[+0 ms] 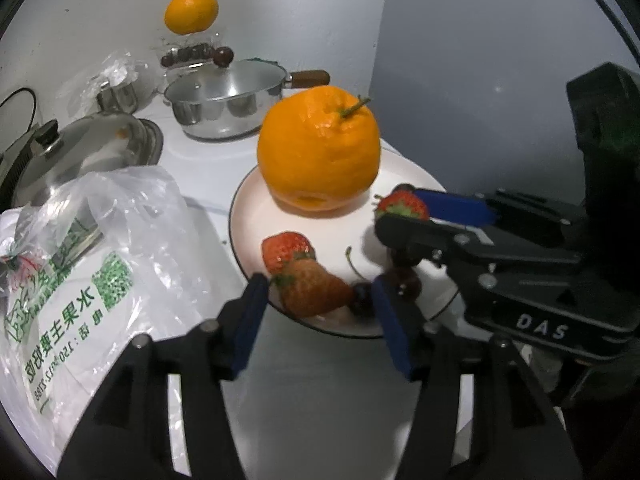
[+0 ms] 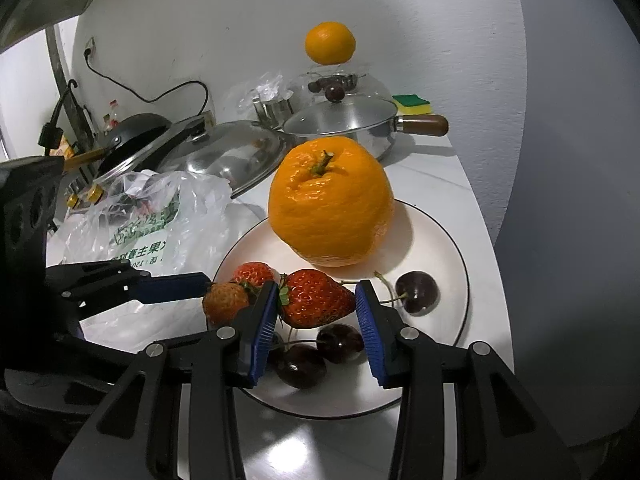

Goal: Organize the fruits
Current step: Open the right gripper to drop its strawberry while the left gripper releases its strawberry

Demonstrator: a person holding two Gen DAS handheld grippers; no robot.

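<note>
Fruit sits gathered on a round white plate with a thin dark rim [image 2: 452,240] at the centre of both views. A large rough-skinned orange with a short green stem [image 2: 330,202] stands at the plate's far side. The right gripper [image 2: 316,306], seen lower centre of its own view, is clenched on a bright red strawberry [image 2: 314,298], blue pads pressing on both its flanks. Three dark cherries [image 2: 416,292] lie beneath and to the right of it. The left gripper [image 1: 318,300], at the lower centre of its view, stands released around a pale orange-red strawberry [image 1: 316,288] lying at the plate's near edge, its pads apart from the berry. A second red strawberry [image 1: 286,250] lies touching that one.

A crumpled clear plastic bag with green print [image 2: 160,216] crowds the plate's left edge. Behind stand a steel saucepan with wooden handle [image 2: 360,130], a domed steel lid [image 2: 228,156] and a small orange [image 2: 330,42] on a glass cover.
</note>
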